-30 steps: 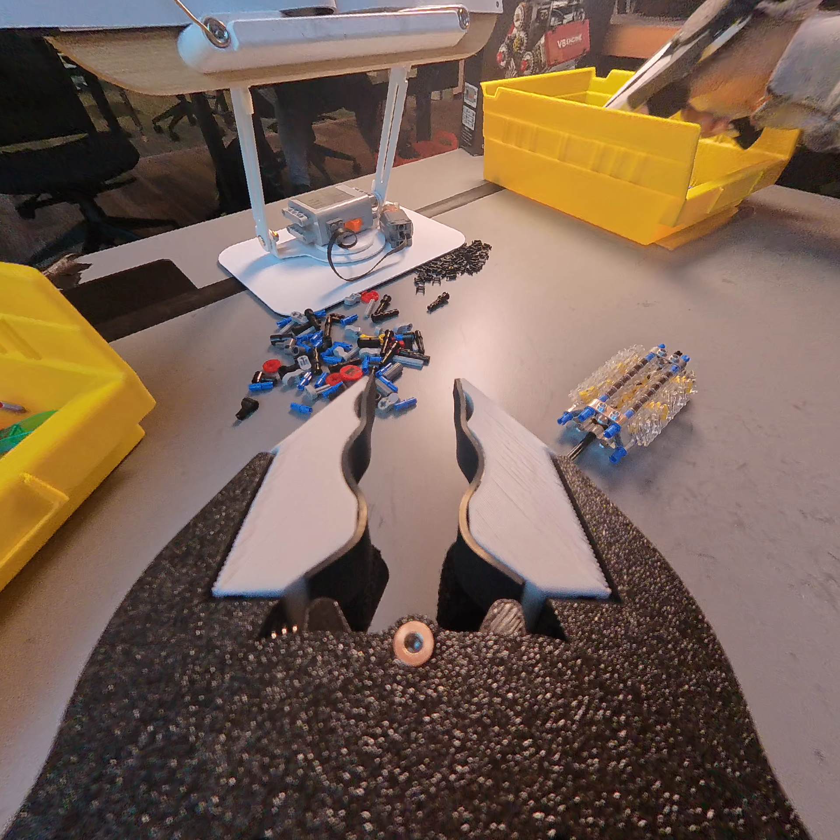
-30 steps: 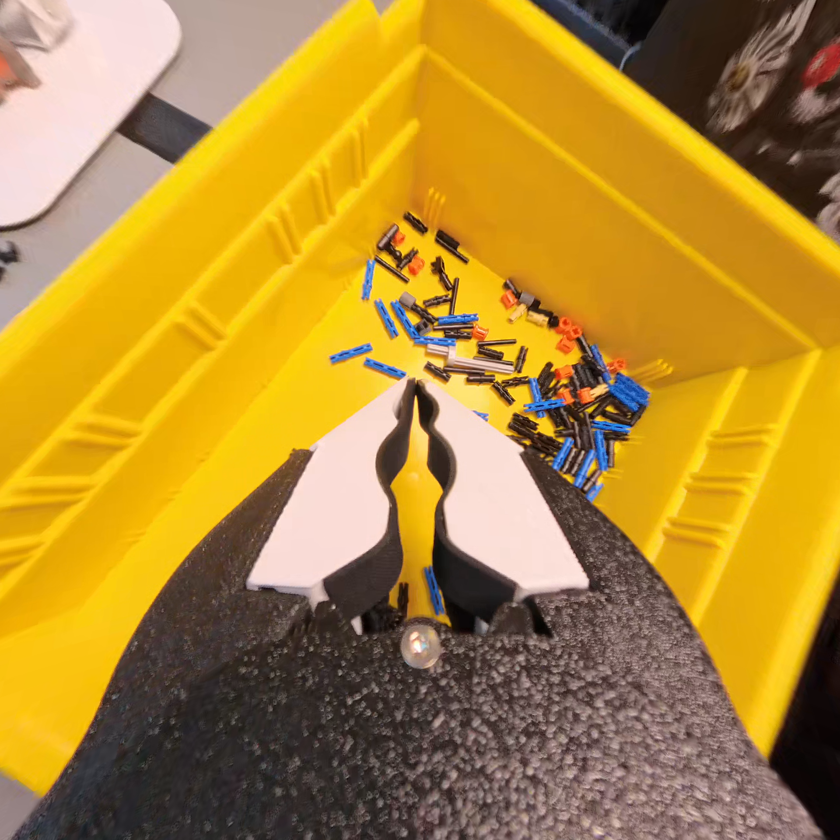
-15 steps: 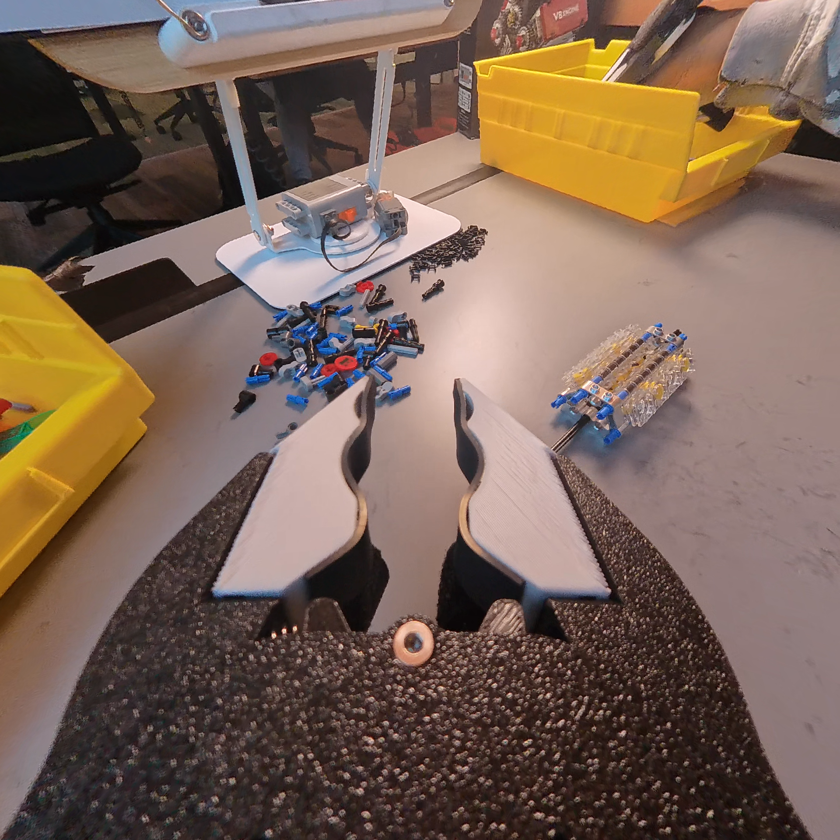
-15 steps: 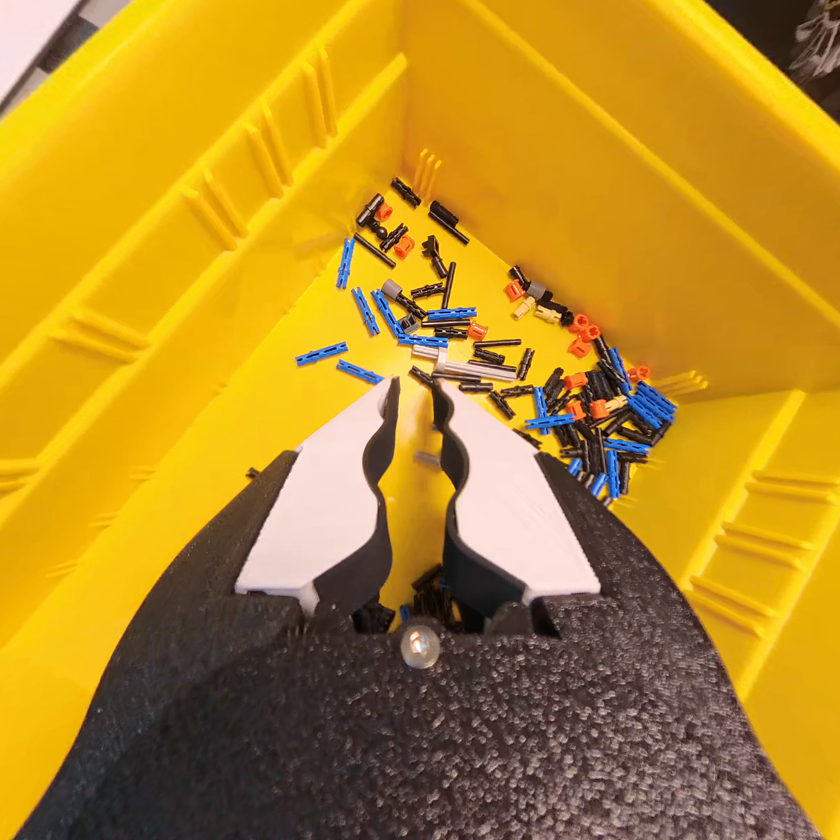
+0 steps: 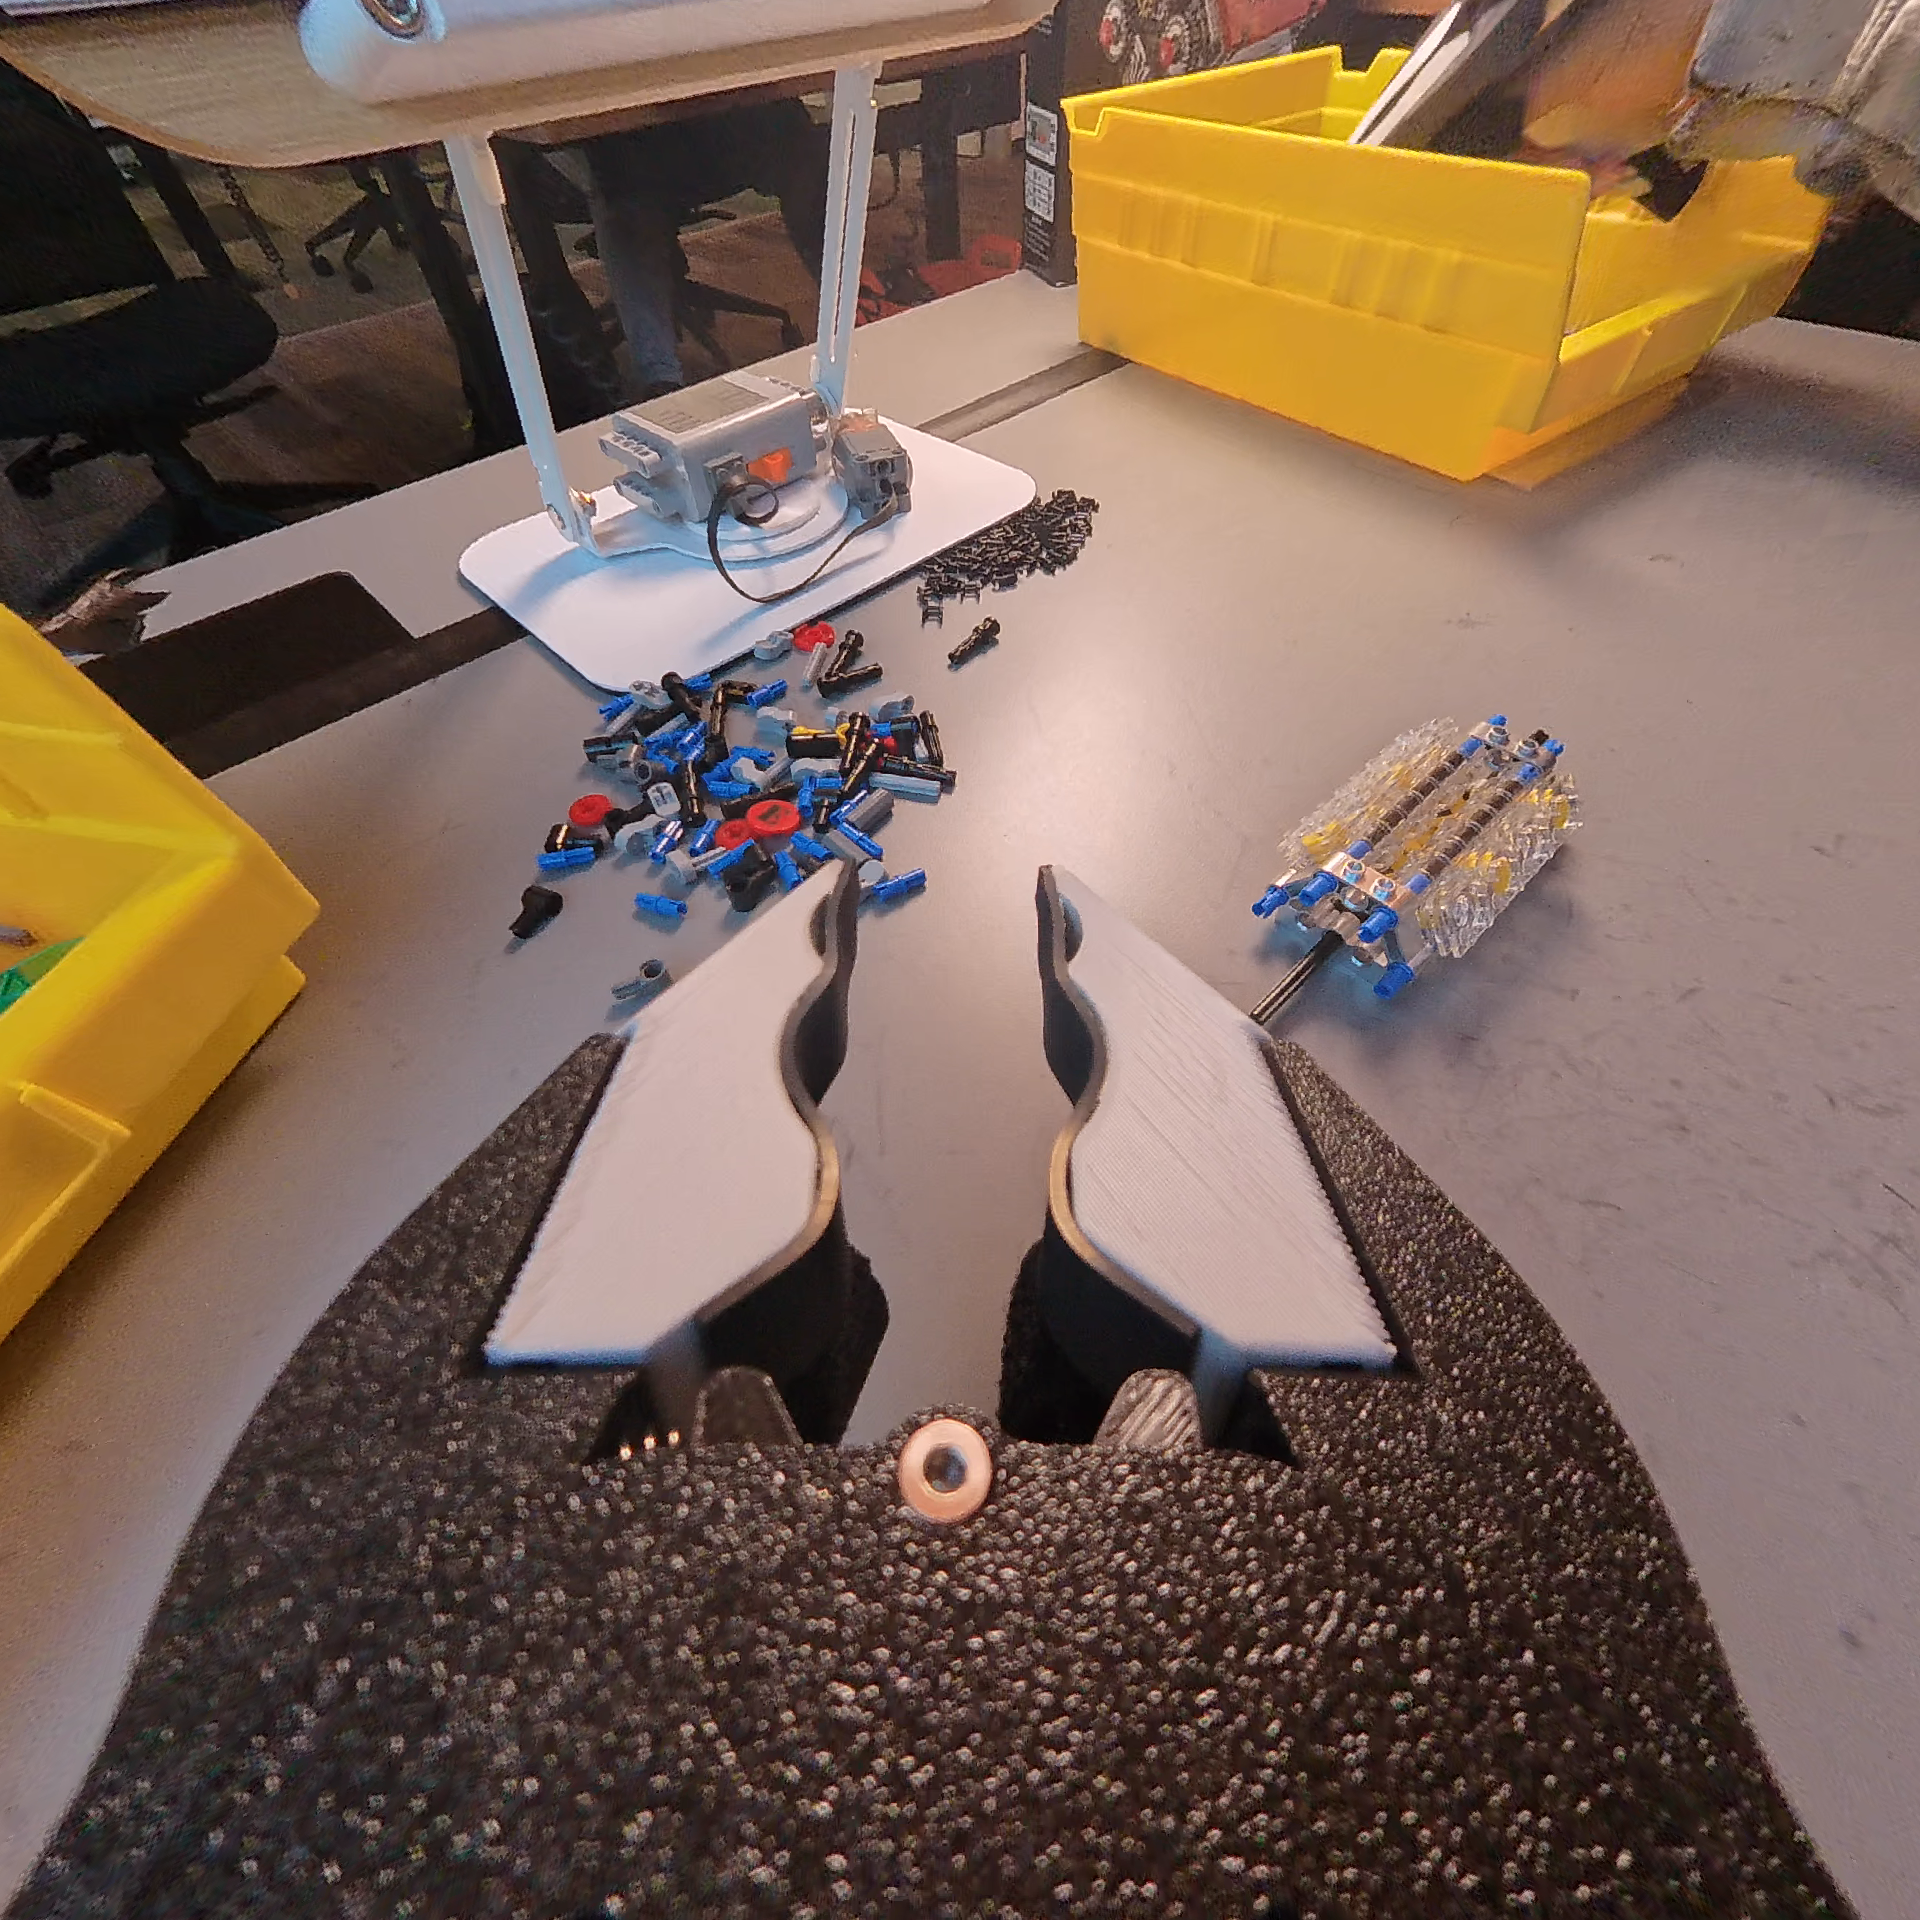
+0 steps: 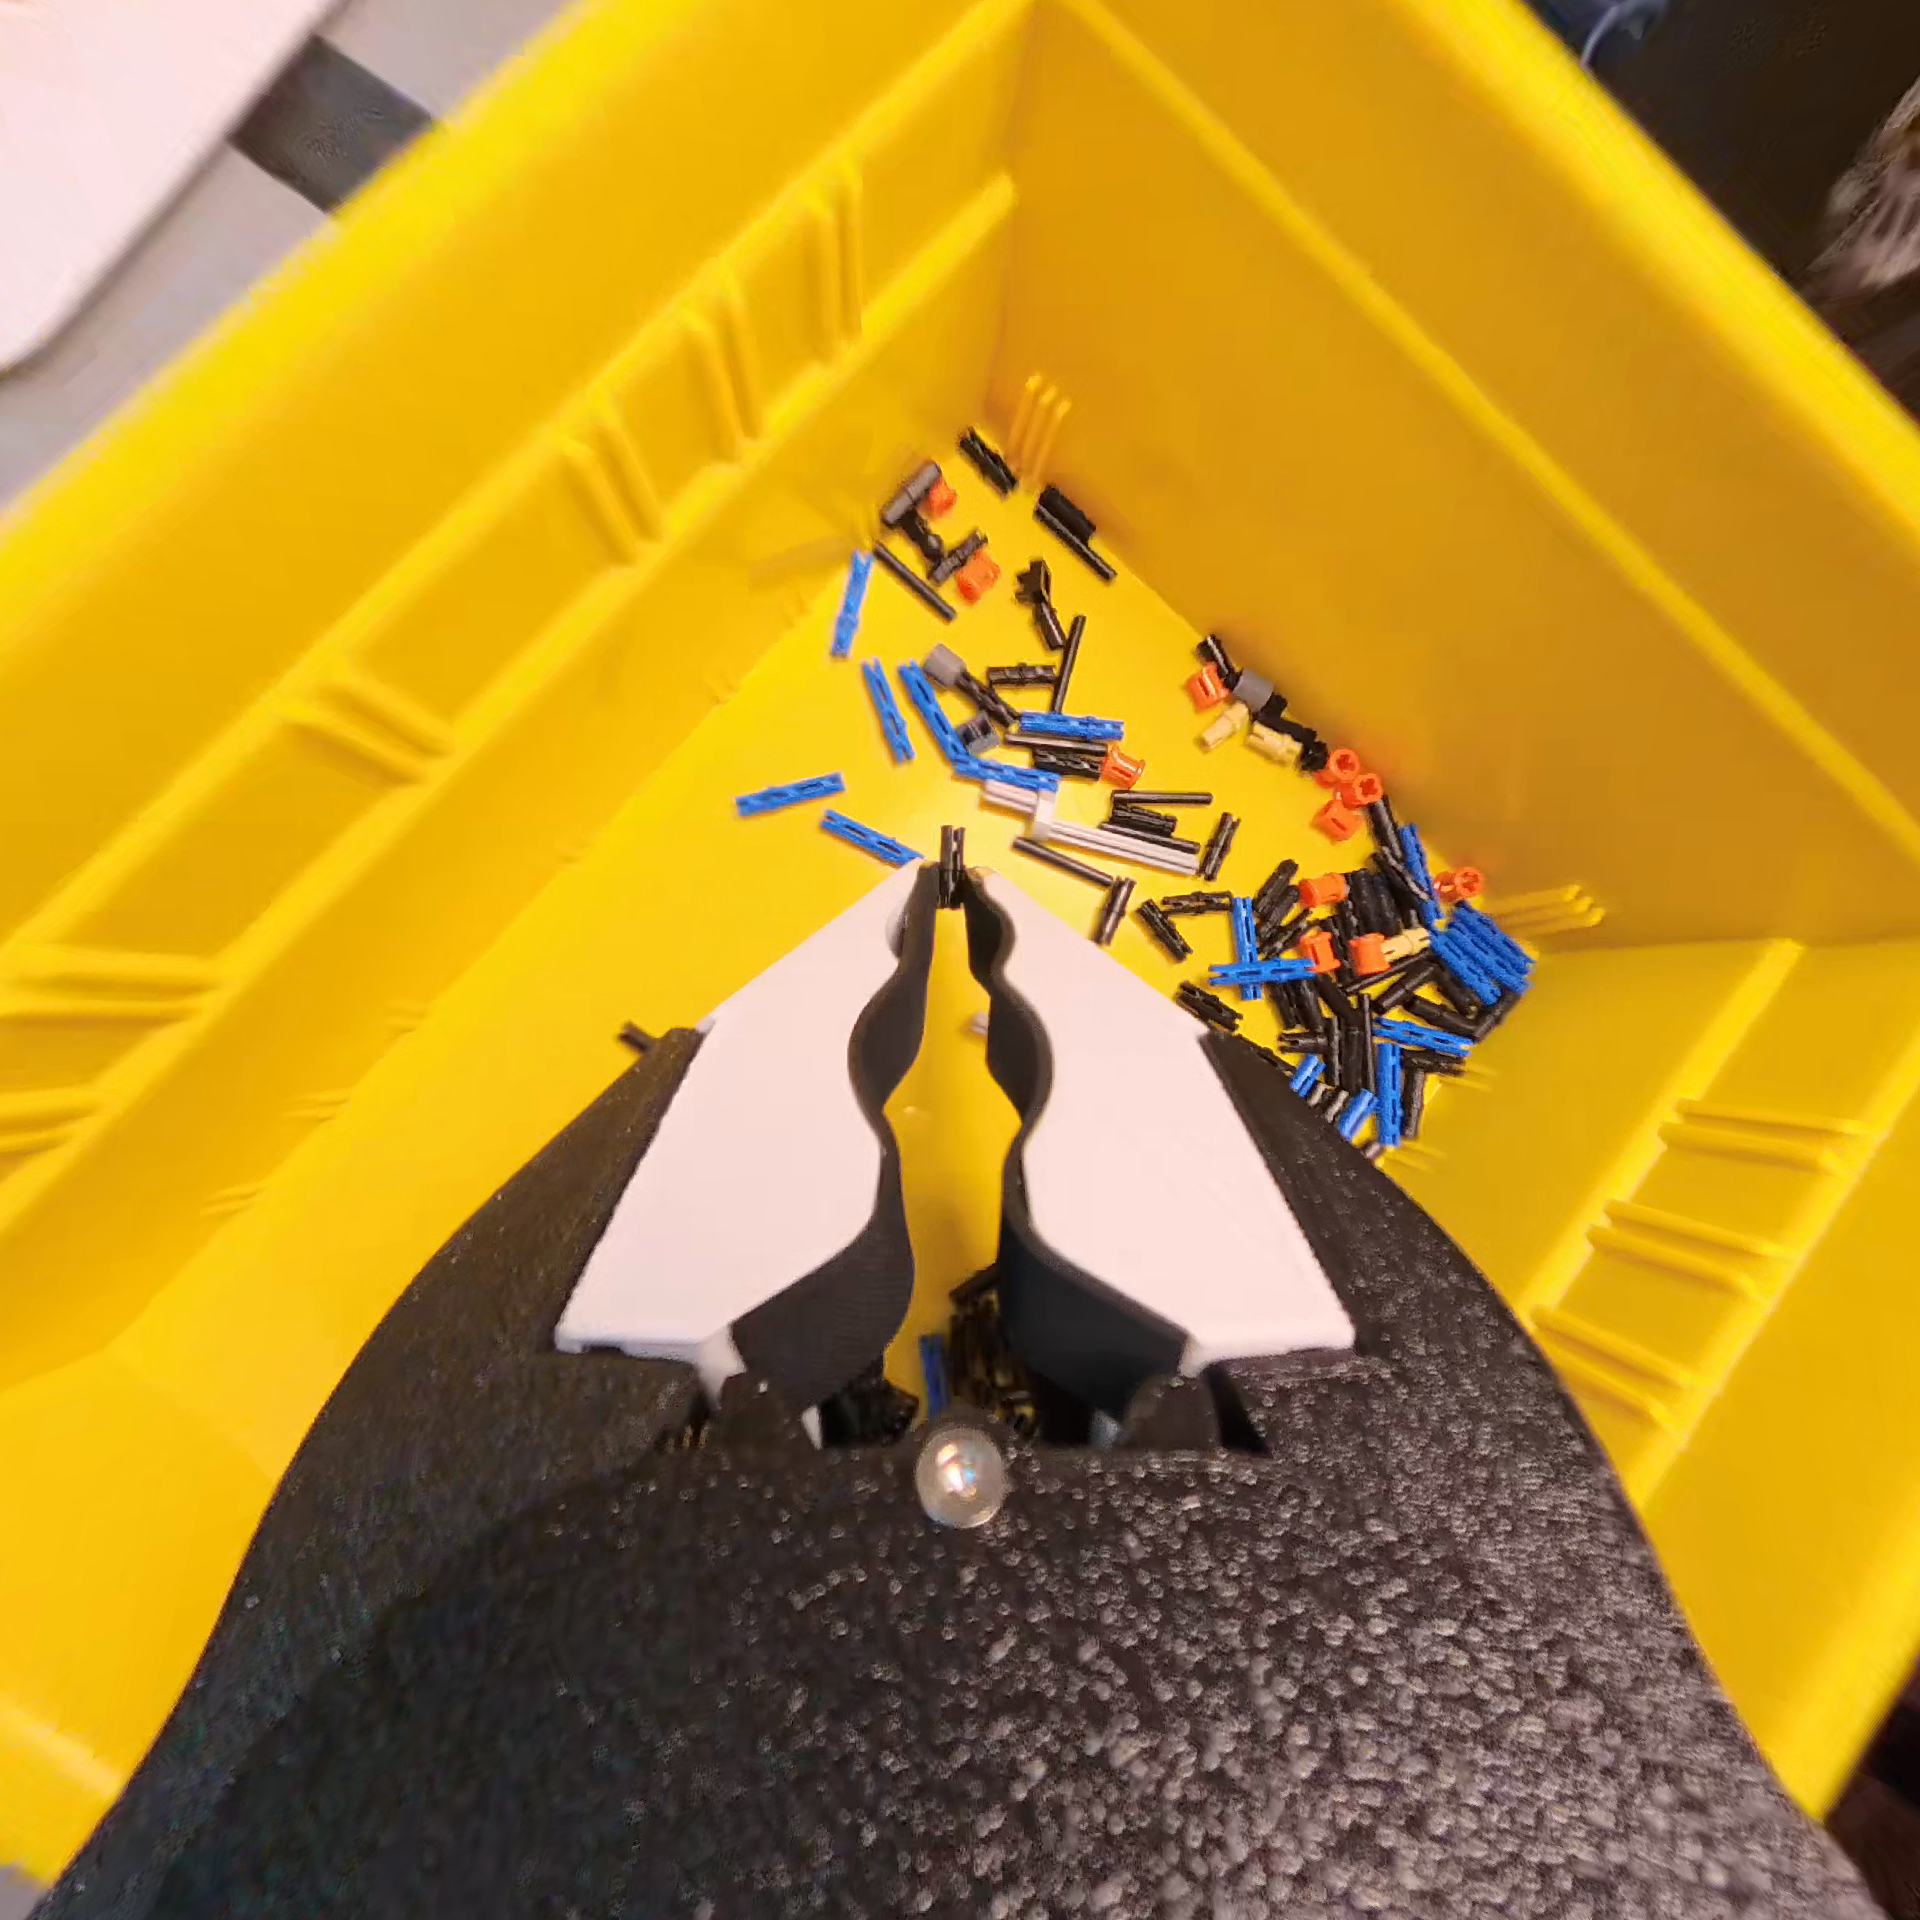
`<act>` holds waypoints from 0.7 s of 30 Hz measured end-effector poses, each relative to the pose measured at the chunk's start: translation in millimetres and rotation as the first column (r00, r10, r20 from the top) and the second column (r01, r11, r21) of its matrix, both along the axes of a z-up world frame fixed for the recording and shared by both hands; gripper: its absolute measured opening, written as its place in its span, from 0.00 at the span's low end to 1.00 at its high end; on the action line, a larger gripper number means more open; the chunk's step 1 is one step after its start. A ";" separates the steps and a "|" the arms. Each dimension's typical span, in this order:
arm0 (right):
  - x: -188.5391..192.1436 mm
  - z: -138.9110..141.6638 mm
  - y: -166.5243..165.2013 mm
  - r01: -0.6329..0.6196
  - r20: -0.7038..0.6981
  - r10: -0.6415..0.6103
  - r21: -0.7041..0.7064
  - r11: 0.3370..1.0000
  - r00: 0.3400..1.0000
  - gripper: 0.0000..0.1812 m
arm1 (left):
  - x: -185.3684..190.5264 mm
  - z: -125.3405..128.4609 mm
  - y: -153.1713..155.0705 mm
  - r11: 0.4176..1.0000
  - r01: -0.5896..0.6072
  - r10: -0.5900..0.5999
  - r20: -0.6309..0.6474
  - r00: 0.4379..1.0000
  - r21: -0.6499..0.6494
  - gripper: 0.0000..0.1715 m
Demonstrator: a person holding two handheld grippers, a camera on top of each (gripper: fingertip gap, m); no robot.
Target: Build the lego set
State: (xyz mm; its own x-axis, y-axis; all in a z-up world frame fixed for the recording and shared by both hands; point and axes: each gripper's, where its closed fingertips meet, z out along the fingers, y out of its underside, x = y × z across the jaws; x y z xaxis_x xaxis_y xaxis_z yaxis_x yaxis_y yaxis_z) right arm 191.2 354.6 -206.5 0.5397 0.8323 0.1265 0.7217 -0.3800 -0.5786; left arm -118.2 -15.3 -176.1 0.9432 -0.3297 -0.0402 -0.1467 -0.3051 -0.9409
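Inside yellow bin [image 6: 582, 582]: right gripper [image 6: 951, 883] fingers pinching small black pin [image 6: 948, 862] at tips, loose pins at 1 o'clock. Prob. light, stiff, slick; best held mid-shaft. Left gripper [image 5: 940, 894] over tabletop [image 5: 1558, 1195], fingers spread, empty; parts pile [image 5: 748, 790] at 11. No legible writing noted.

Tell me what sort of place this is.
Probably an office-like workroom for toy-brick building: a grey table with yellow bins, a heap of small plastic pins, and office chairs behind.
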 end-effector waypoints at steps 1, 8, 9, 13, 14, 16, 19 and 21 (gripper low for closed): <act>-5.6 20.4 -9.8 -0.021 -0.058 0.023 0.039 0.999 0.998 0.01 | 0.2 0.1 -0.6 1.000 0.002 -0.002 0.001 1.000 0.000 0.19; -49.0 124.7 -209.4 -0.411 -0.294 0.441 0.160 0.897 0.848 0.01 | 1.1 -2.5 0.3 1.000 0.016 -0.015 0.016 1.000 -0.027 0.19; -52.1 112.7 -236.2 -0.452 -0.261 0.475 0.145 0.880 0.841 0.01 | 1.9 -2.4 0.0 0.999 0.019 -0.019 0.016 1.000 -0.030 0.19; -67.4 42.5 -308.9 -0.517 -0.190 0.518 0.059 0.854 0.834 0.02 | 6.2 2.3 -3.8 0.999 0.032 -0.032 0.011 0.999 -0.034 0.19; -71.1 26.8 -318.1 -0.521 -0.174 0.521 0.047 0.852 0.836 0.02 | 7.3 3.7 -5.2 0.999 0.036 -0.036 0.006 0.999 -0.031 0.19; -76.8 1.7 -328.7 -0.527 -0.132 0.527 0.038 0.849 0.840 0.02 | 8.4 6.2 -7.7 0.999 0.043 -0.043 -0.007 0.999 -0.024 0.19; -83.2 -17.9 -332.9 -0.528 -0.086 0.529 0.036 0.849 0.844 0.02 | 9.3 9.7 -9.9 0.999 0.047 -0.048 -0.018 0.999 -0.015 0.19; -84.7 -23.3 -331.9 -0.527 -0.071 0.527 0.029 0.850 0.847 0.02 | 9.8 11.5 -10.5 0.999 0.047 -0.048 -0.019 0.999 -0.011 0.19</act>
State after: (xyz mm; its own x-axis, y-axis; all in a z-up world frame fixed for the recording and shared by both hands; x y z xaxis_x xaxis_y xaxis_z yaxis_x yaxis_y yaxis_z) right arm 106.5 22.6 -229.7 0.0281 0.9933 0.1124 0.7674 0.0506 -0.6392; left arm -108.5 -25.8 -164.5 0.9256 -0.3746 -0.0545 -0.1792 -0.3069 -0.9347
